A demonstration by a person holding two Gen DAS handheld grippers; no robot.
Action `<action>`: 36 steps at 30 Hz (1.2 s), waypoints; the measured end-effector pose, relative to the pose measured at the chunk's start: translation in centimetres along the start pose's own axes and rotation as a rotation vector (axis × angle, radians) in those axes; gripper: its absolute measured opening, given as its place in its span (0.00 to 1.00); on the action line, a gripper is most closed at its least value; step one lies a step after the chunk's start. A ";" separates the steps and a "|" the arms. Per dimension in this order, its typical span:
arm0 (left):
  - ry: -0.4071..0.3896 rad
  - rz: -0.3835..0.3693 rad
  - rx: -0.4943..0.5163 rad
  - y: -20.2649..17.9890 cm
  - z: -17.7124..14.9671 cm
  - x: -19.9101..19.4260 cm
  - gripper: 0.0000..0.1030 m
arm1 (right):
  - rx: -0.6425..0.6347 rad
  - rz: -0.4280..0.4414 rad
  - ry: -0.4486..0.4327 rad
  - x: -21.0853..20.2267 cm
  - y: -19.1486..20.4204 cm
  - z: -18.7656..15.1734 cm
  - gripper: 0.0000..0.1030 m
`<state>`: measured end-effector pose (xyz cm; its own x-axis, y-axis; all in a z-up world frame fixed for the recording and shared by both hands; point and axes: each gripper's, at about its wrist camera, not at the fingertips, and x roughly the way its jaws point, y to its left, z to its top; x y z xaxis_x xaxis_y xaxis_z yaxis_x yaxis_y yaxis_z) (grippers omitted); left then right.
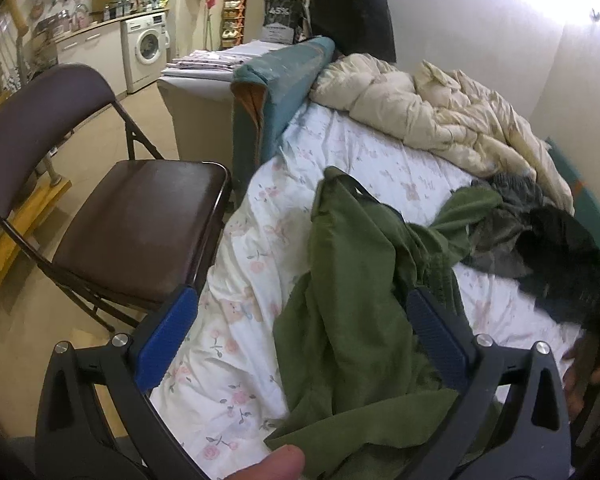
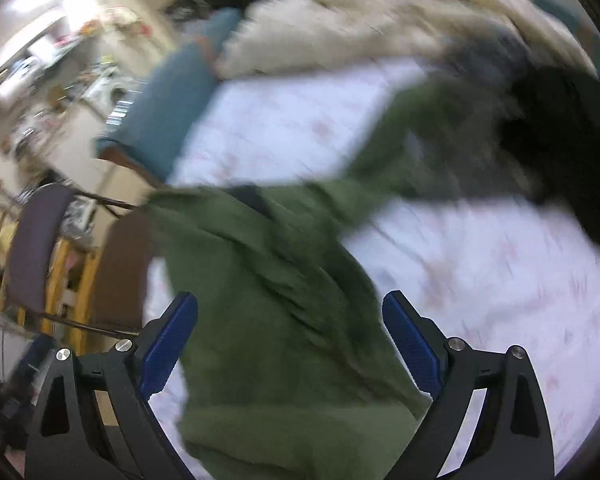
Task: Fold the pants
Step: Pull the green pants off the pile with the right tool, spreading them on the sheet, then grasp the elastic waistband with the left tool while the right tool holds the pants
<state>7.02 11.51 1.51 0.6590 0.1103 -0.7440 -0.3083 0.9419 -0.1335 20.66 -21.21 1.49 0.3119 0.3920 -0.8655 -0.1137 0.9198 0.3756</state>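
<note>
- Standing beside the bed, off its left edge, is a brown folding chair.
- Lying crumpled on the bed's floral sheet, near its front edge, are the green pants.
- The left gripper hovers over the pants, fingers spread wide, holding nothing.
- The right gripper, seen through heavy blur, is likewise spread over the pants.
- Dark clothes sit on the bed right of the pants, below a cream duvet.

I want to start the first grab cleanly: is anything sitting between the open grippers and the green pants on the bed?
Nothing visible does. The green pants lie crumpled right in front of the open left gripper and right gripper. The grey and black clothes lie beyond, touching the pants' far end.
</note>
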 end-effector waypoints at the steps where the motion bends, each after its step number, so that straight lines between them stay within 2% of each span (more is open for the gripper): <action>1: 0.002 0.003 0.011 -0.3 -0.2 0.2 1.00 | 0.038 -0.014 0.024 0.7 -1.8 -1.2 0.93; 5: 0.027 0.022 0.051 -1.2 -1.1 1.4 1.00 | 0.149 -0.075 0.115 3.6 -7.3 -5.9 0.93; 10: 0.062 0.030 0.072 -1.7 -2.0 2.6 1.00 | 0.274 -0.064 0.204 7.1 -11.0 -10.3 0.91; 11: 0.059 0.033 0.080 -1.8 -2.1 2.6 1.00 | 0.286 -0.049 0.222 7.8 -11.2 -10.8 0.76; 13: 0.044 0.045 0.099 -1.9 -2.3 2.5 1.00 | 0.286 -0.009 0.246 8.8 -10.7 -11.9 0.58; 14: 0.036 0.051 0.103 -1.9 -2.3 2.4 1.00 | 0.262 -0.021 0.215 8.6 -10.1 -12.2 0.41; 16: 0.027 0.062 0.095 -1.4 -2.1 2.2 1.00 | 0.216 0.003 0.166 7.5 -8.5 -12.3 0.22; 17: 0.028 0.062 0.086 -1.1 -2.1 2.2 1.00 | 0.191 0.010 0.141 6.6 -7.5 -12.2 0.19; 22: 0.019 0.058 0.038 0.8 -1.4 1.5 1.00 | -0.051 0.147 -0.031 -0.4 1.2 -12.4 0.17; 25: 0.007 0.057 0.025 1.6 -1.1 1.0 1.00 | -0.172 0.268 -0.061 -3.5 6.3 -13.3 0.17; 27: -0.003 0.062 0.017 2.4 -1.0 0.6 1.00 | -0.237 0.361 -0.040 -4.1 9.8 -14.4 0.17; 31: -0.009 0.079 -0.015 4.5 -0.7 0.1 1.00 | -0.294 0.494 0.057 -1.4 15.0 -16.6 0.17; 34: 0.007 0.089 -0.048 6.2 -0.7 0.1 1.00 | -0.257 0.529 0.169 3.8 16.5 -18.3 0.18; 36: 0.020 0.092 -0.066 6.9 -0.8 0.3 1.00 | -0.217 0.525 0.231 7.1 16.9 -19.2 0.23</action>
<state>4.54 17.83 -0.15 0.6122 0.1887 -0.7679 -0.4118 0.9051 -0.1059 2.90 -2.51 -4.67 -0.0475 0.7653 -0.6419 -0.3934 0.5763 0.7163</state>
